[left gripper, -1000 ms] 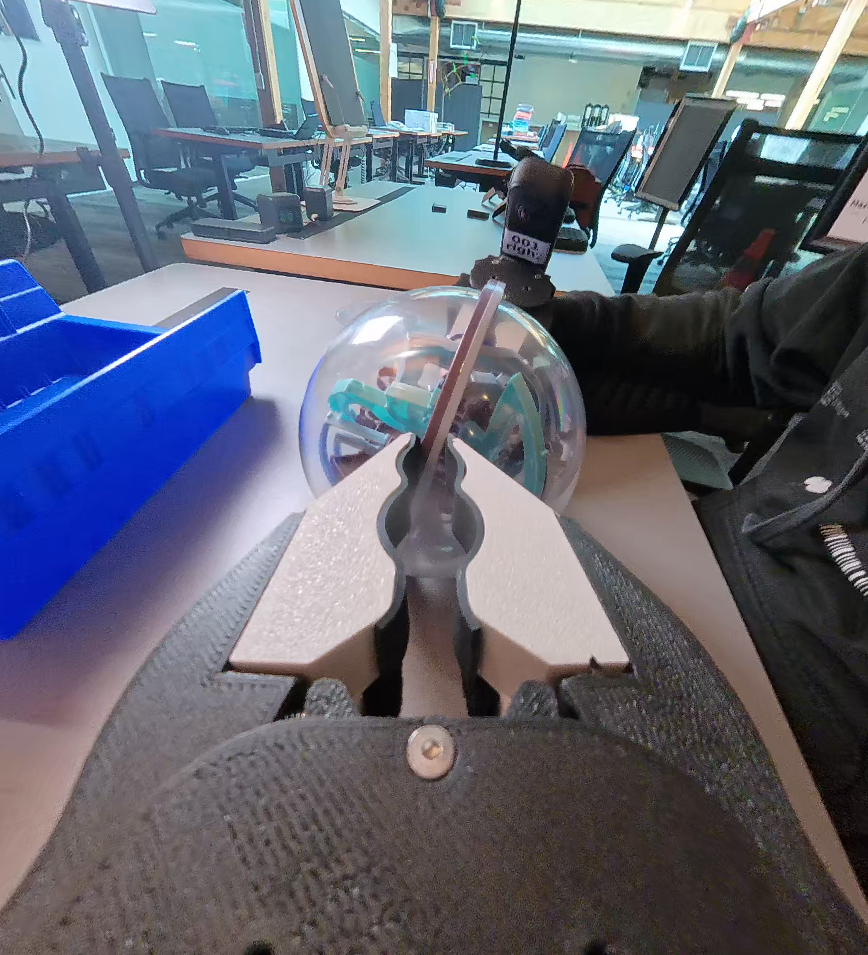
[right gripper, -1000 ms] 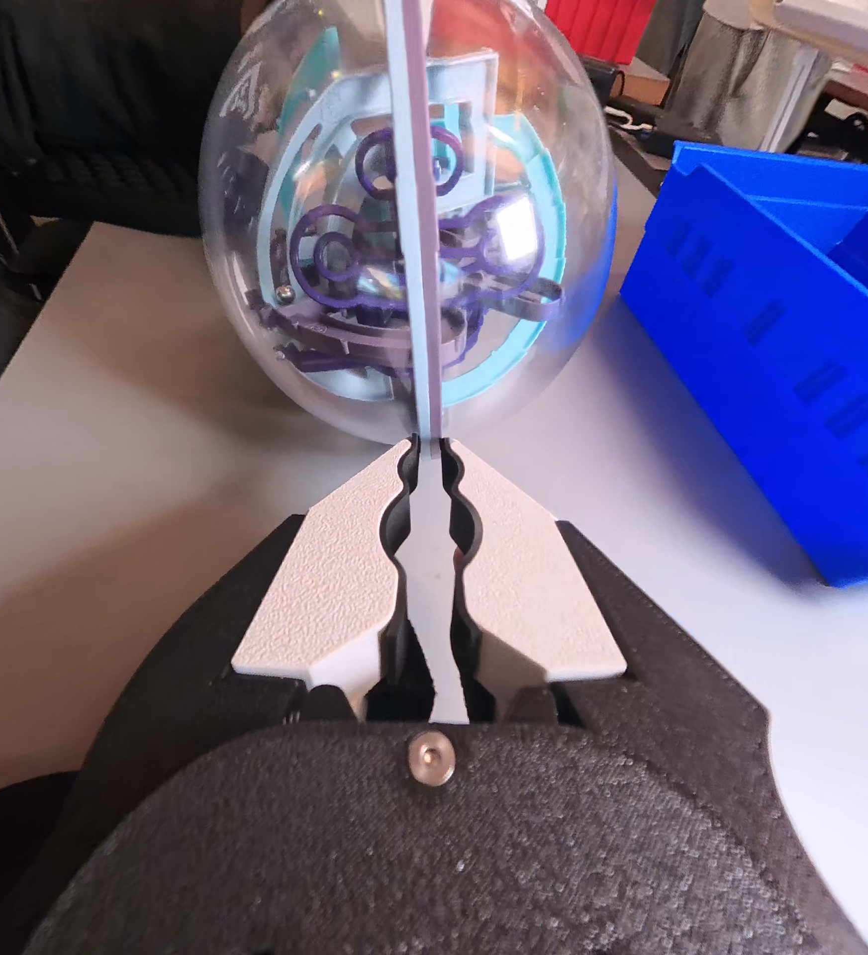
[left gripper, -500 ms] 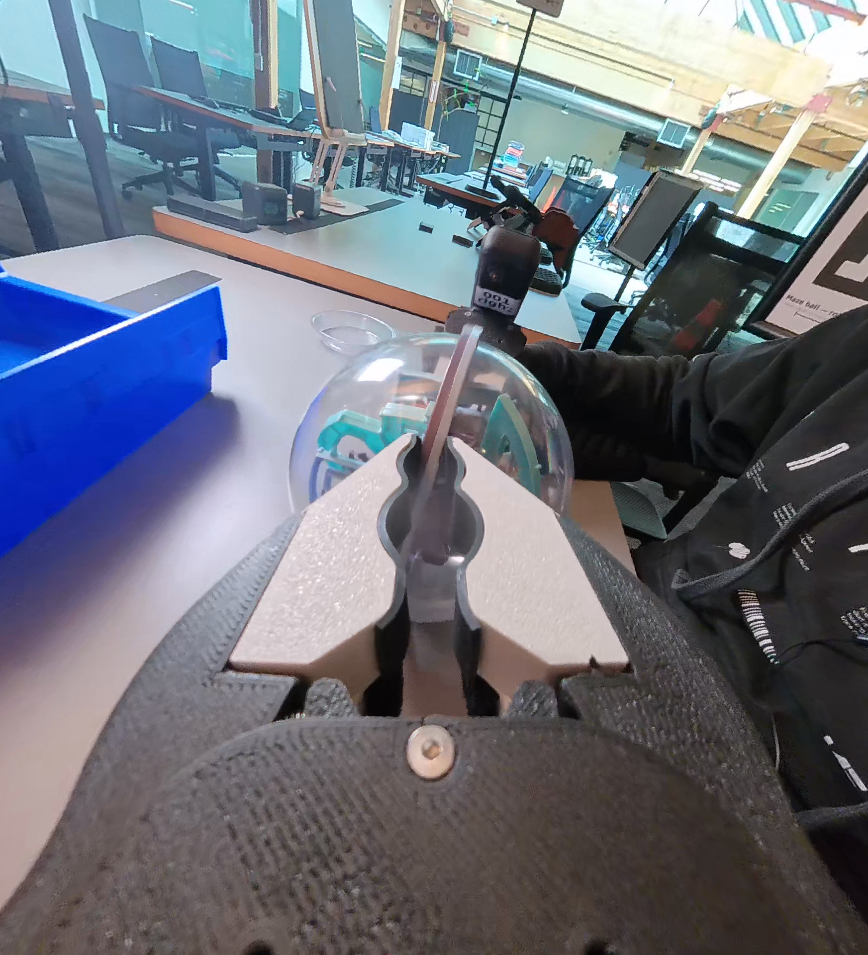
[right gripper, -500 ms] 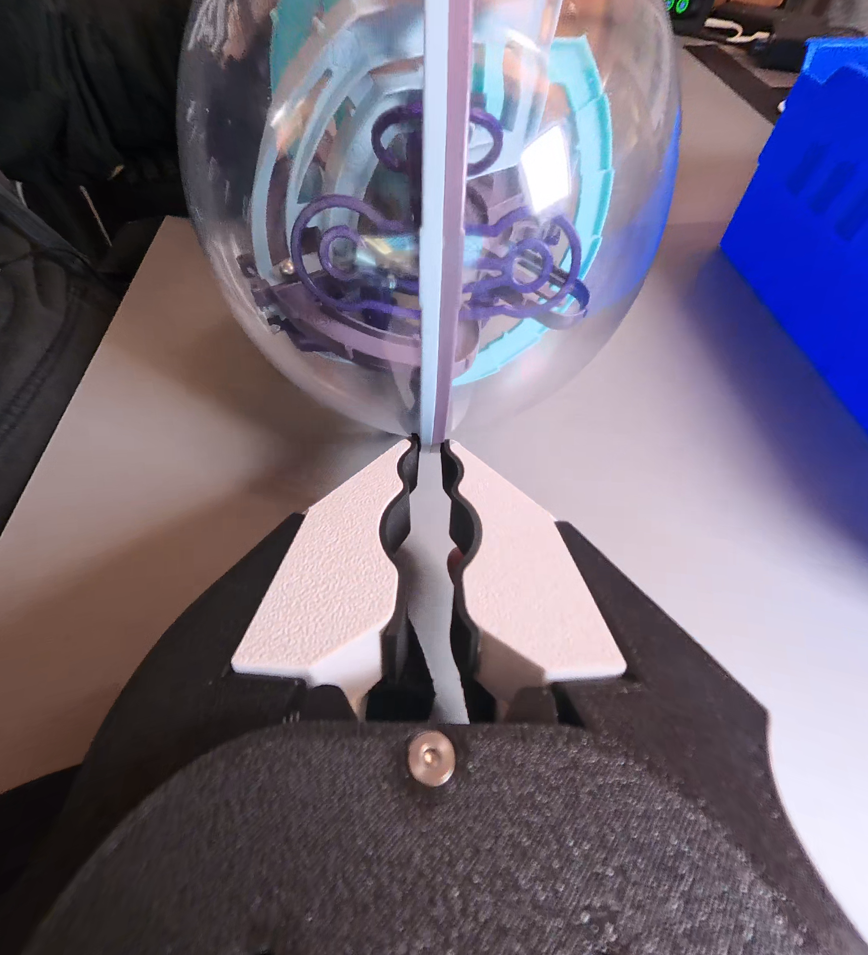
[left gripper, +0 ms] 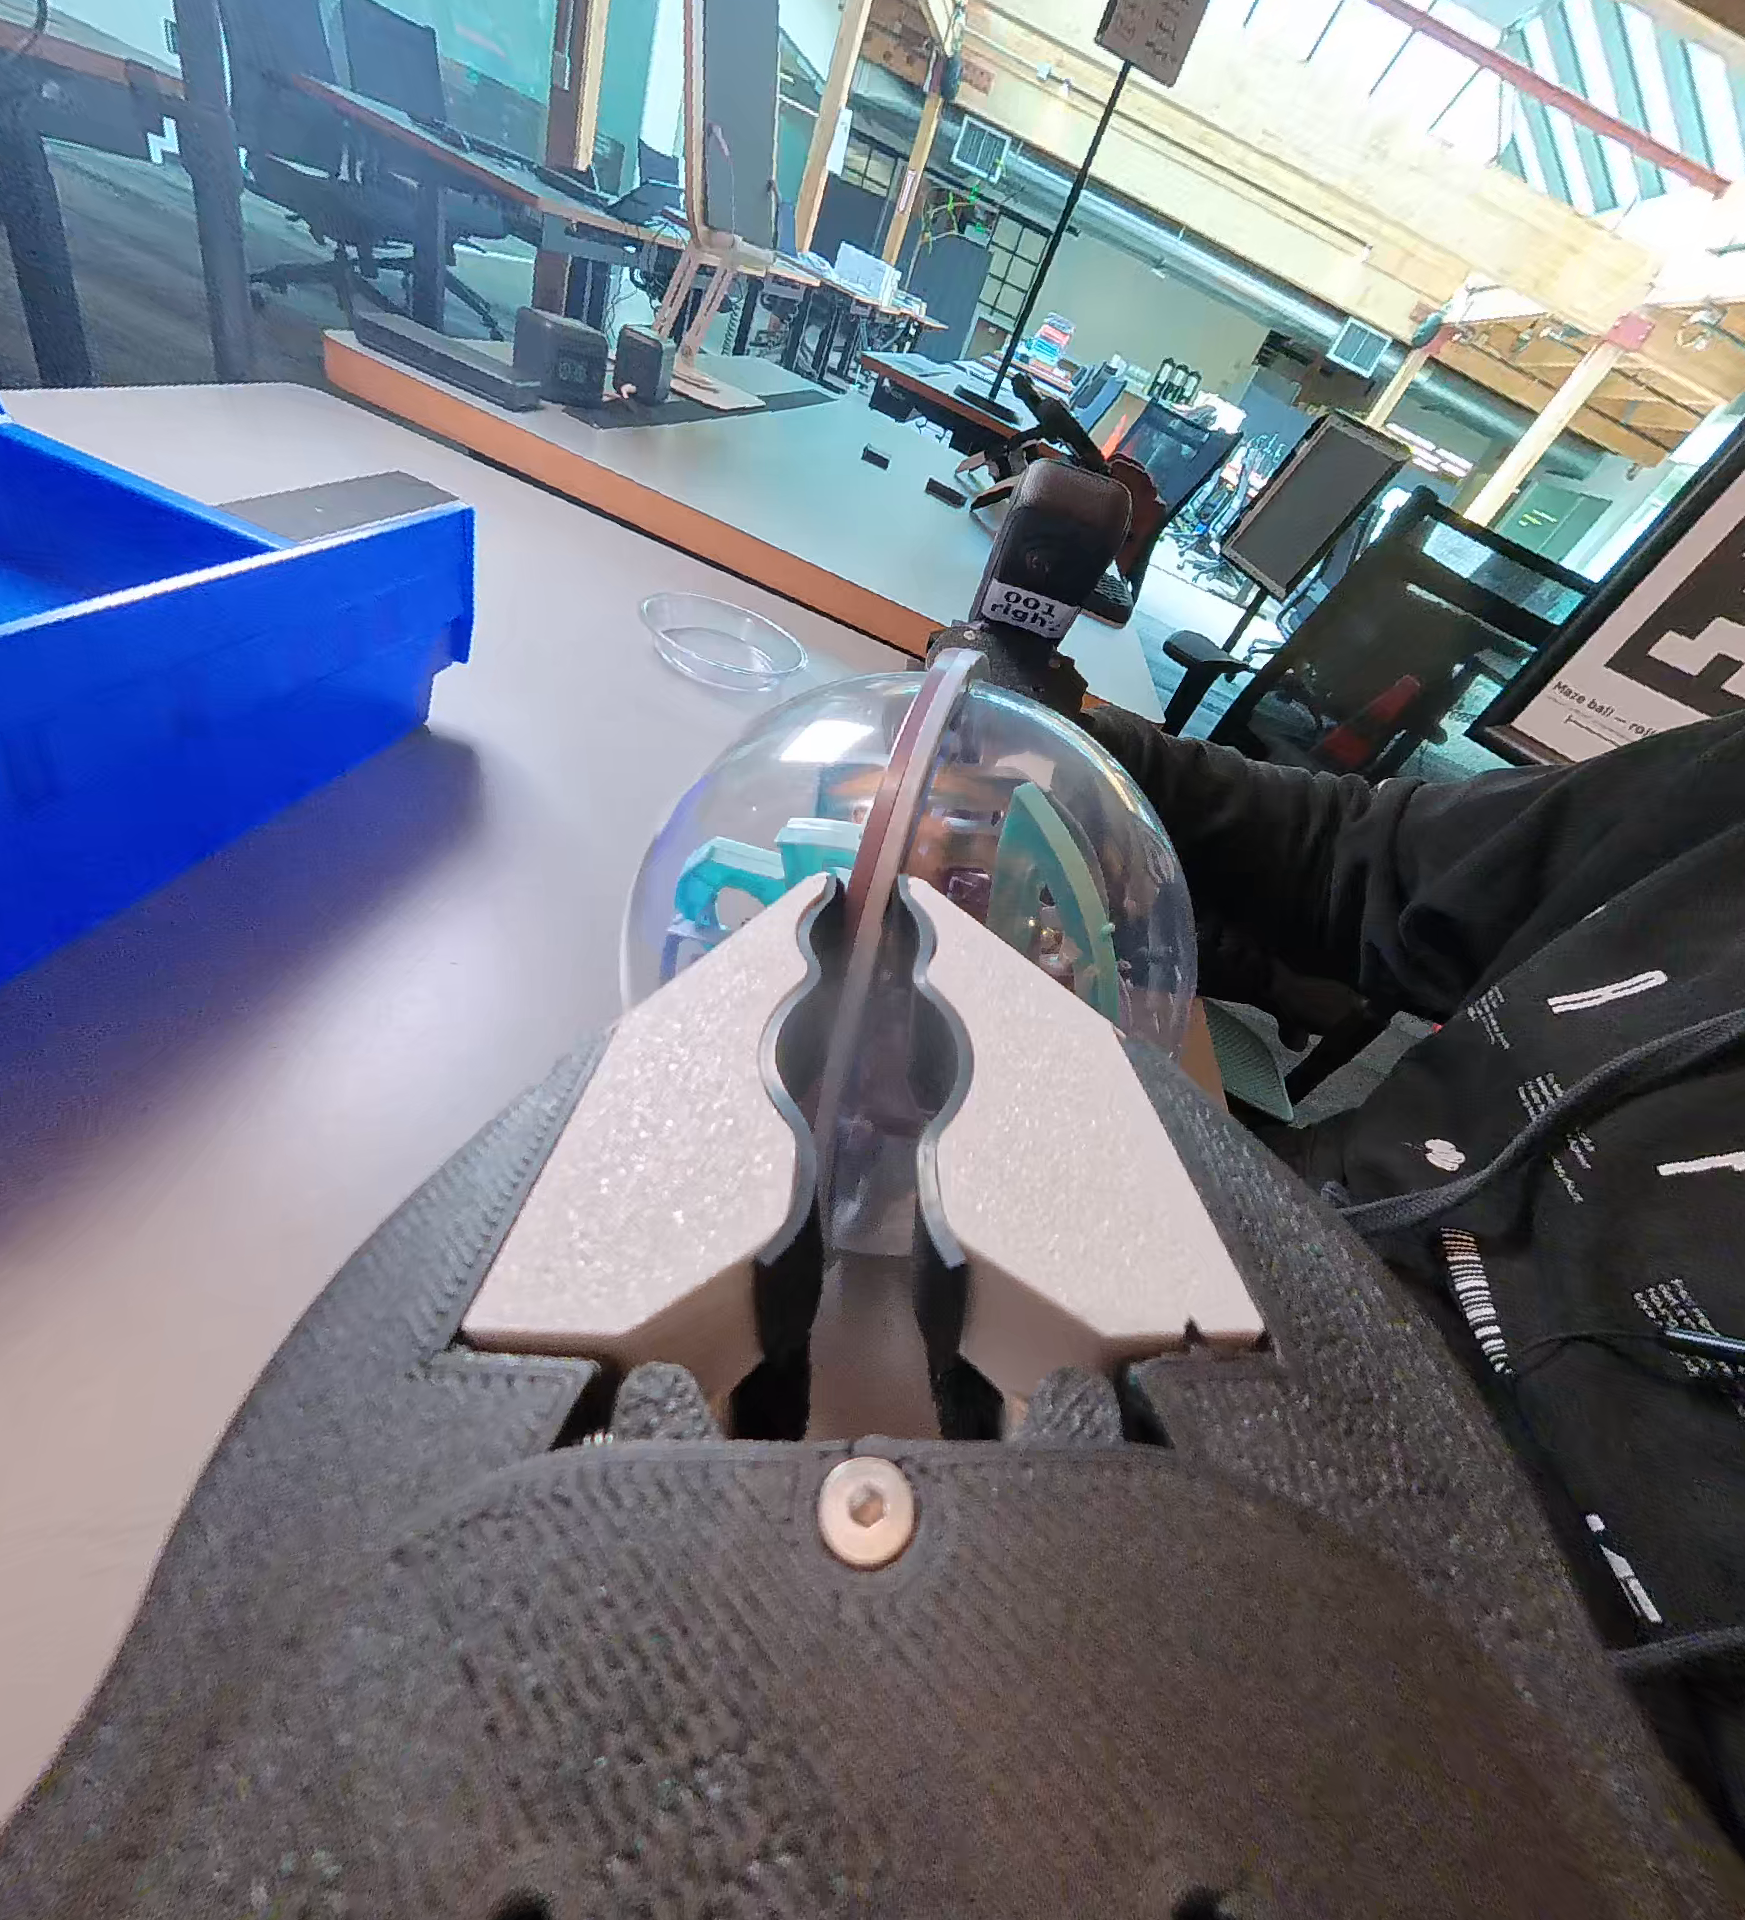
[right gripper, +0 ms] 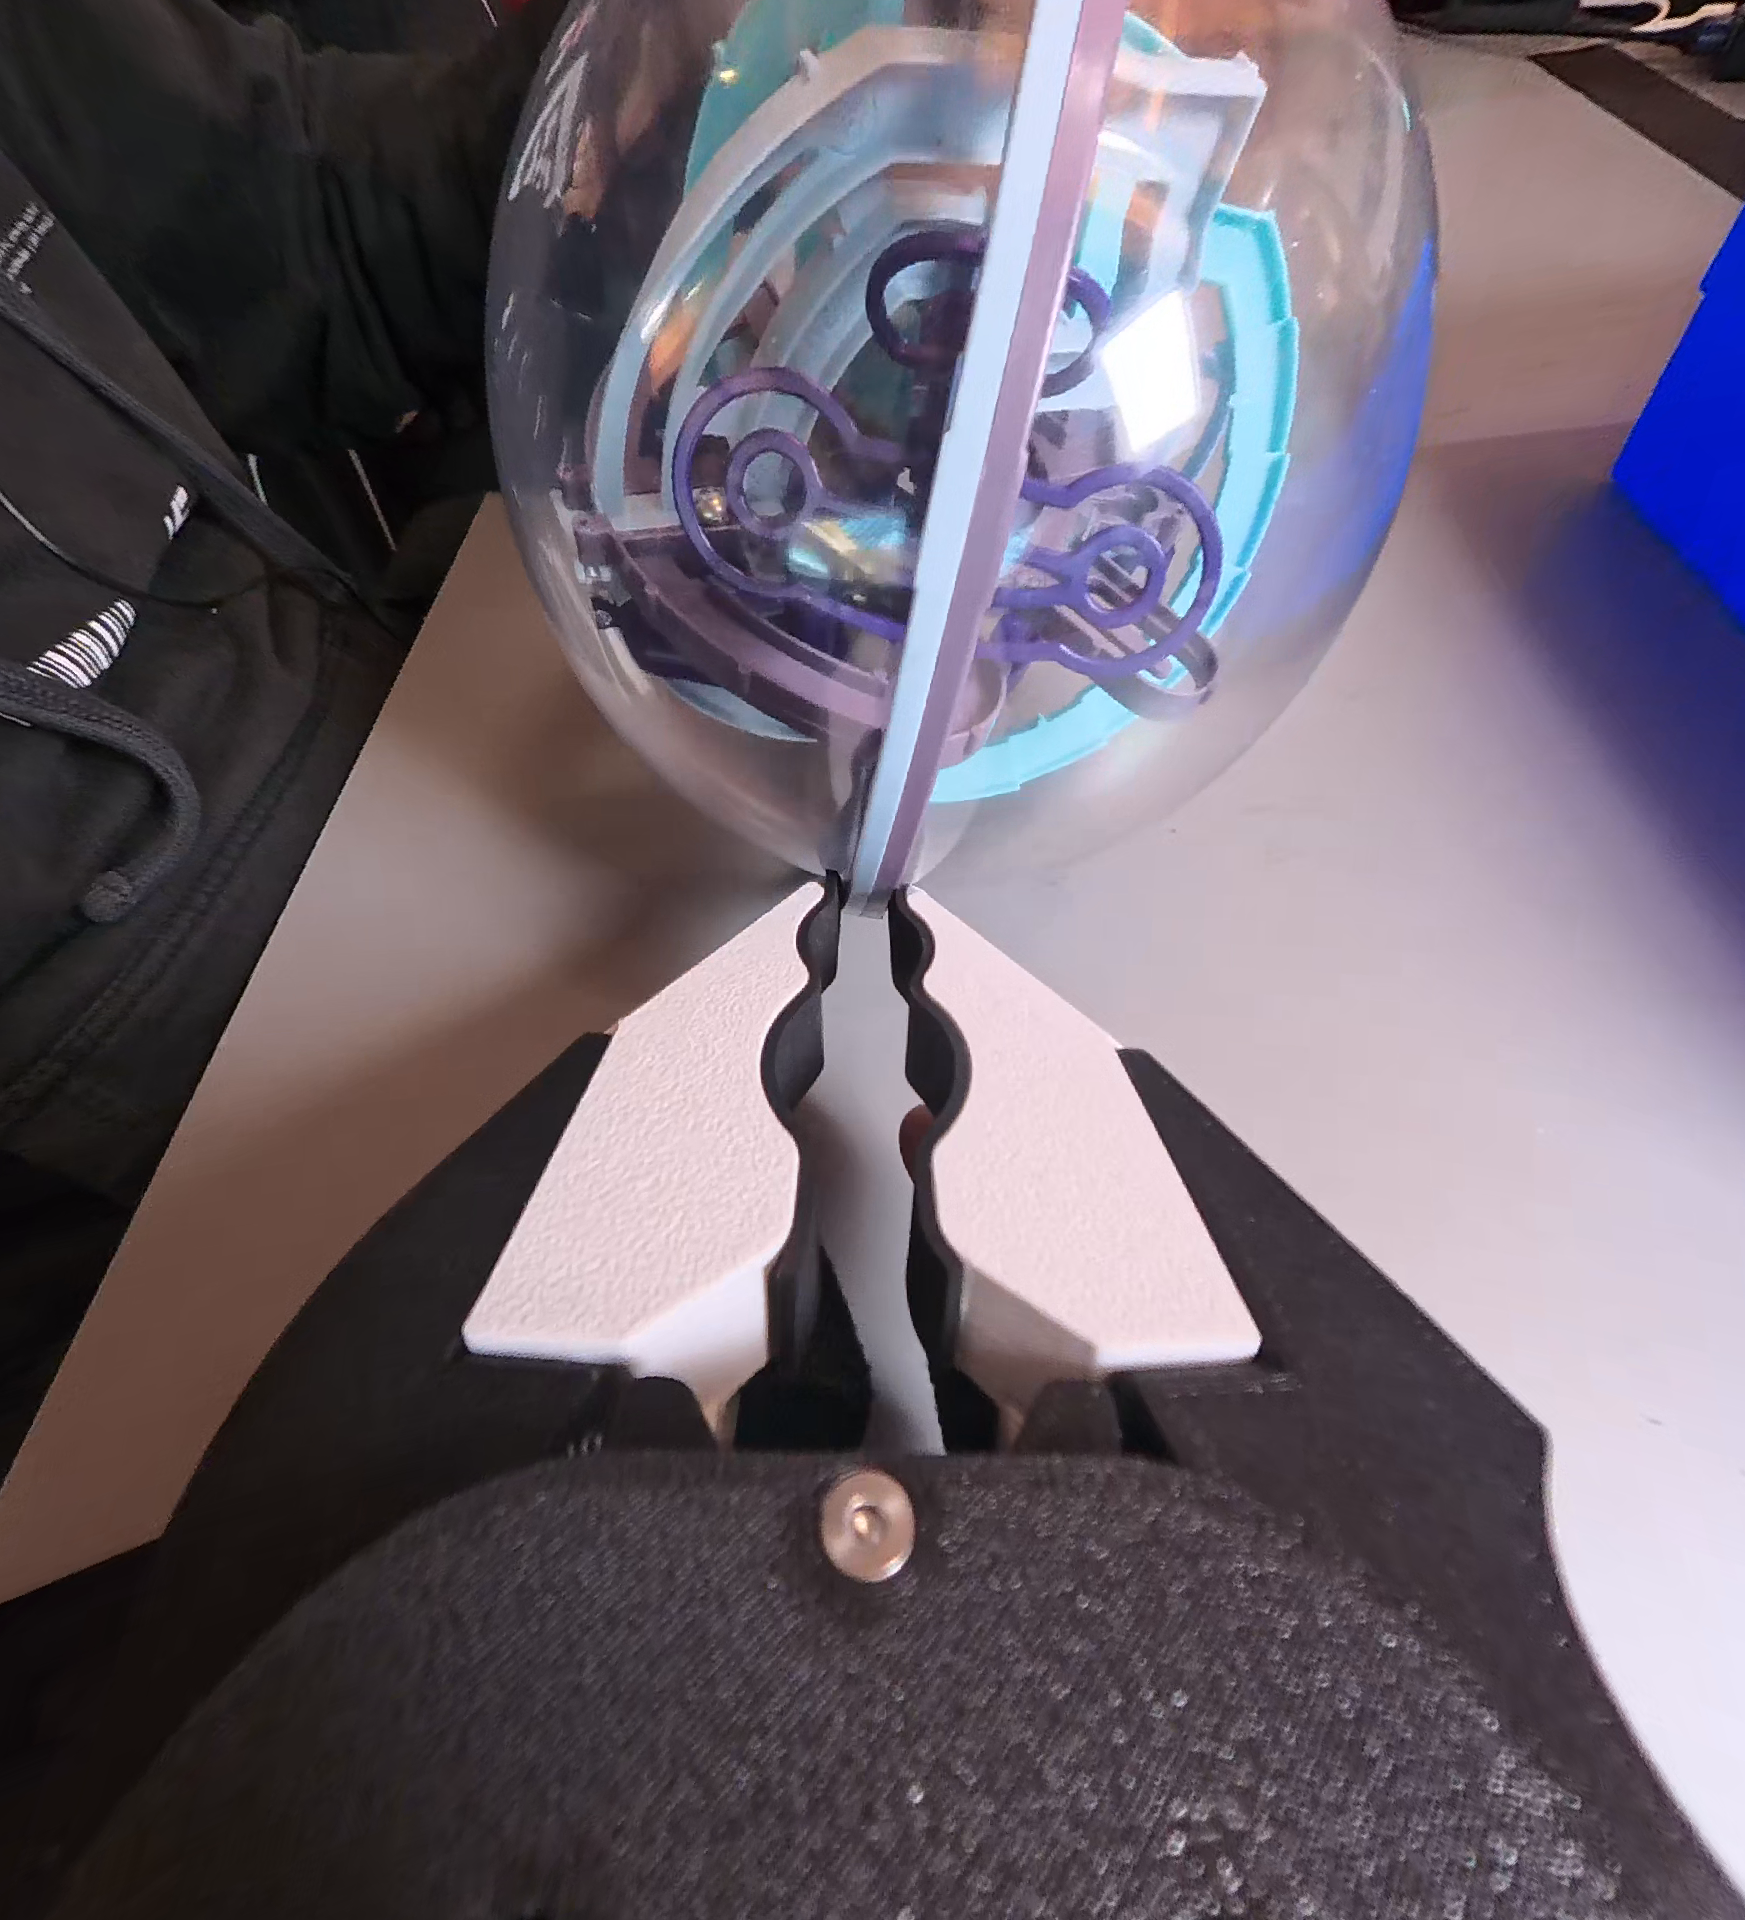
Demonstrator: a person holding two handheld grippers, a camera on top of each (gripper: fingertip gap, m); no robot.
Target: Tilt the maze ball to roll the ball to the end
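Pinching the thin flat rim of the maze ball [left gripper: 909, 862] from both ends, I hold it just above the pale smooth table [left gripper: 348, 1018]: my left gripper [left gripper: 863, 914] has its wavy dark-lined pads [left gripper: 780, 1049] pressed onto the near part of the rim, and my right gripper [right gripper: 863, 909] nips the same rim at its very tips on the far side. Both sets of fingers are chunky wedges of grainy off-white plastic set in coarse, ribbed black bodies, each with one bright screw head in the middle. In the right wrist view the ball [right gripper: 961, 436] is a clear glossy shell, its lilac and pale blue rim leaning to the right, with looping purple tracks, teal toothed arcs and frosted blue ramps packed inside; a small shiny bead shows on the purple track at the left, though I cannot be sure it is the rolling ball. To my left in the left wrist view sits a glossy blue plastic bin [left gripper: 151, 644], well apart from the ball, and a small clear shallow dish [left gripper: 722, 649] lies farther off on the table. On the right my black sleeve [left gripper: 1367, 883] and hooded top [left gripper: 1616, 1195], with white print and a dark cord, crowd the table edge. Beyond them stand a black-and-white marker board [left gripper: 1709, 592], office chairs and long desks.
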